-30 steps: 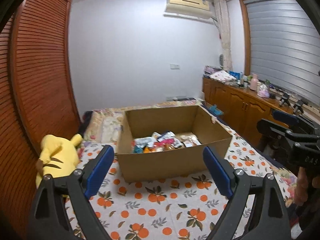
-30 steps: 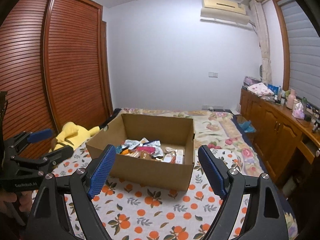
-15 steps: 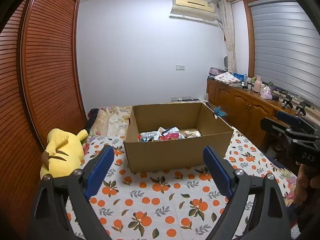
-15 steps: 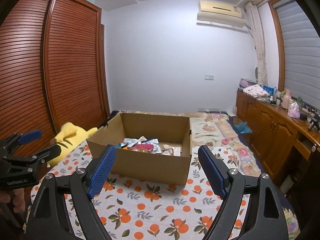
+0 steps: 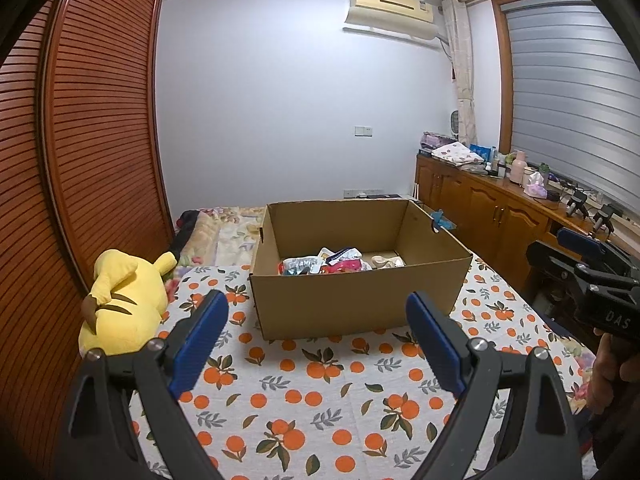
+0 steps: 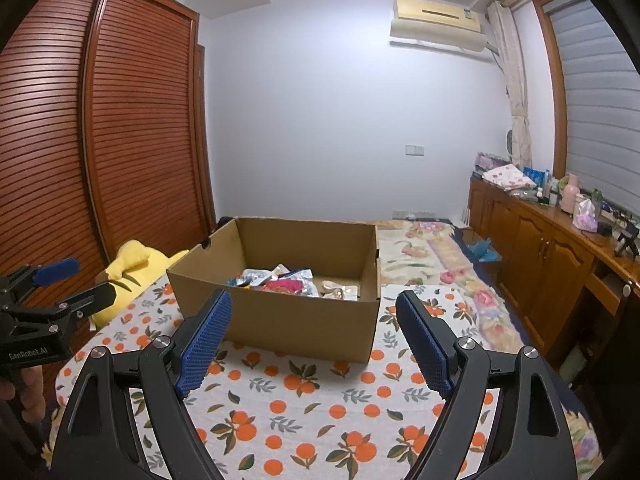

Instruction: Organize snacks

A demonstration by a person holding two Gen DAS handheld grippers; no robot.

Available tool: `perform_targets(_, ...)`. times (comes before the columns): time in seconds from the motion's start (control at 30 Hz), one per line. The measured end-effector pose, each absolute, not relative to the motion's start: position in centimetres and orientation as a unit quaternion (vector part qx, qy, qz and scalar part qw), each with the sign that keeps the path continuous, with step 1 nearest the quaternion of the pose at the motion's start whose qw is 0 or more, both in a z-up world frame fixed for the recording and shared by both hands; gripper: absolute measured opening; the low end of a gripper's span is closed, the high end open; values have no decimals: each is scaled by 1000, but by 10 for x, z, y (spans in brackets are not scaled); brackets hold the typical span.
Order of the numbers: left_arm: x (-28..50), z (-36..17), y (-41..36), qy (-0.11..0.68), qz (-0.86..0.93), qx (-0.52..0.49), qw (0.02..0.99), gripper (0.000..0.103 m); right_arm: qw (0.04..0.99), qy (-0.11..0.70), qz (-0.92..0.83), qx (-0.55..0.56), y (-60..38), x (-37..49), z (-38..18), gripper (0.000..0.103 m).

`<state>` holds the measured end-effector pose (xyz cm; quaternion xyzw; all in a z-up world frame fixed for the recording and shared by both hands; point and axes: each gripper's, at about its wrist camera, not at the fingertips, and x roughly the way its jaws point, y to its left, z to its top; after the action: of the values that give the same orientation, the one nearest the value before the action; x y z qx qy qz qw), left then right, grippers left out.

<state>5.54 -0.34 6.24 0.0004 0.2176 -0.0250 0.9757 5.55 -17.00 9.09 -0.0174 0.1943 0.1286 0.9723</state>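
An open cardboard box (image 5: 352,304) stands on the orange-print cloth (image 5: 320,392); it also shows in the right wrist view (image 6: 300,320). Several snack packets (image 5: 324,266) lie heaped on its floor, also seen from the right (image 6: 280,280). My left gripper (image 5: 316,344) is open and empty, held back from the box's near wall. My right gripper (image 6: 312,340) is open and empty, also short of the box. Each gripper shows at the edge of the other's view: the right one (image 5: 580,264), the left one (image 6: 56,292).
A yellow plush toy (image 5: 120,300) lies left of the box against the slatted wooden wardrobe (image 5: 80,160). A wooden sideboard (image 6: 560,256) with bottles and clutter runs along the right wall. A floral blanket (image 6: 424,252) lies beyond the box.
Both grippers have pulled back and tilted up, so the box now sits farther away and lower in each view. Jaws stayed open and empty.
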Motion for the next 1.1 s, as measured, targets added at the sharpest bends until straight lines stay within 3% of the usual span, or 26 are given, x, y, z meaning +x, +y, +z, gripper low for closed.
perform_targets(1.1,58,56,2,218,-20,0,976,91,971,200,130,-16,-169,54,86,86)
